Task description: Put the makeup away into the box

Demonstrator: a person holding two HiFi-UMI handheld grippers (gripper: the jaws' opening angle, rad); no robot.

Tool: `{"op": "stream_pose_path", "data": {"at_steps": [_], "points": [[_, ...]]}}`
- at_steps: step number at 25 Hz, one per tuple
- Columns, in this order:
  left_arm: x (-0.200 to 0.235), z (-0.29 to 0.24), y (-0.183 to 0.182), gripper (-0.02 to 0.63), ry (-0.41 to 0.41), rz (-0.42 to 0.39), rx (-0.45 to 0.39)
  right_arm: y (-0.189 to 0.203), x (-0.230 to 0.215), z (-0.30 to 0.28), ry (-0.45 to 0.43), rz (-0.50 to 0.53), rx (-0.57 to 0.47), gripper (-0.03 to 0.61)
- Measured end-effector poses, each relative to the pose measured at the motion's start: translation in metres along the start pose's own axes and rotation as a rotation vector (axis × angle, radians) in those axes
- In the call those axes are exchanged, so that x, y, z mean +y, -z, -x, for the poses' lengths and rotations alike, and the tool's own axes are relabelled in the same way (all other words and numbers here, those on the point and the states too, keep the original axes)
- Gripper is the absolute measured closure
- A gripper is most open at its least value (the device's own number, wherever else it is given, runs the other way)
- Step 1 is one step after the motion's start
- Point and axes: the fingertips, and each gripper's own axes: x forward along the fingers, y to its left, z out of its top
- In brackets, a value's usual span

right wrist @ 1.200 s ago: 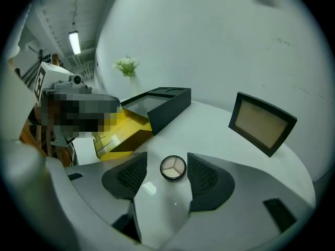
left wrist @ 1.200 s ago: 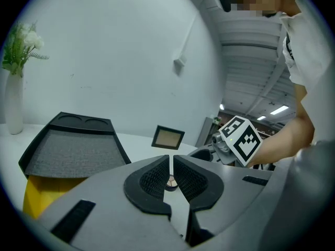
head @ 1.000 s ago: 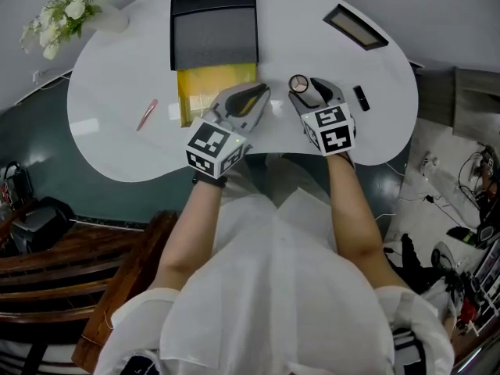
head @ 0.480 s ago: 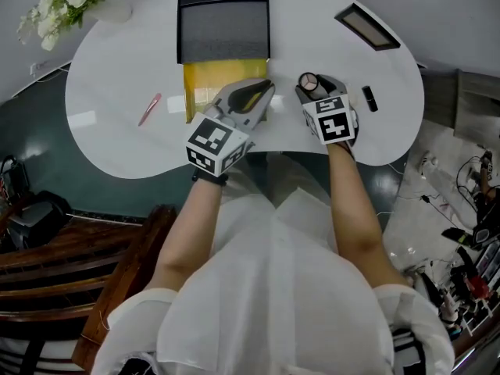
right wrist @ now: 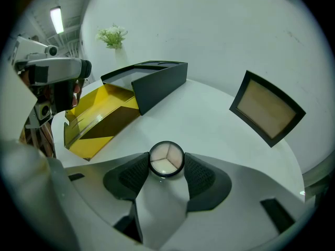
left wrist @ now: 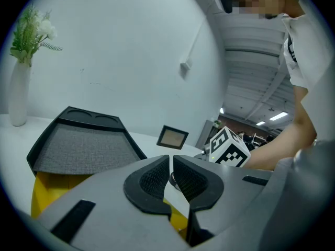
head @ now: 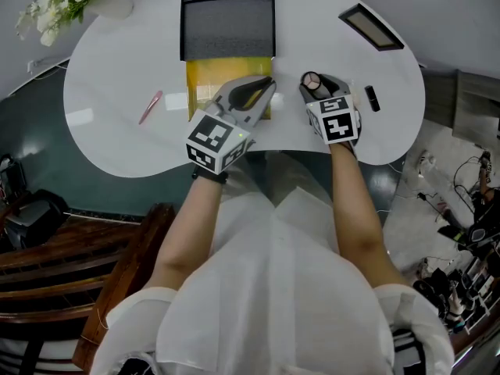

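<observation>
still, right gripper [right wrist: 166, 167] grips round compact [right wrist: 166, 158].

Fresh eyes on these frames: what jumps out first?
The round black-rimmed compact with three pale powder shades, clamped in the right tongs over the white table. To its left, the bright yellow box with its black lid open at table centre, the left tongs nearly closed and empty over it.
</observation>
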Motion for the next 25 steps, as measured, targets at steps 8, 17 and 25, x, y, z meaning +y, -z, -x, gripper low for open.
{"op": "stream_pose_path", "data": {"at_steps": [8, 17, 25], "points": [[0.009, 0.012, -0.005, 0.58, -0.009, 0.01, -0.019, -0.011, 0.002, 0.006, 0.023, -0.006, -0.008, 0.368], [0.026, 0.037, -0.011, 0.58, -0.028, 0.018, -0.04, -0.05, 0.021, 0.032, 0.048, 0.002, -0.071, 0.37], [0.049, 0.072, -0.017, 0.58, -0.065, 0.014, -0.057, -0.087, 0.073, 0.032, -0.002, 0.058, -0.1, 0.368]]}}
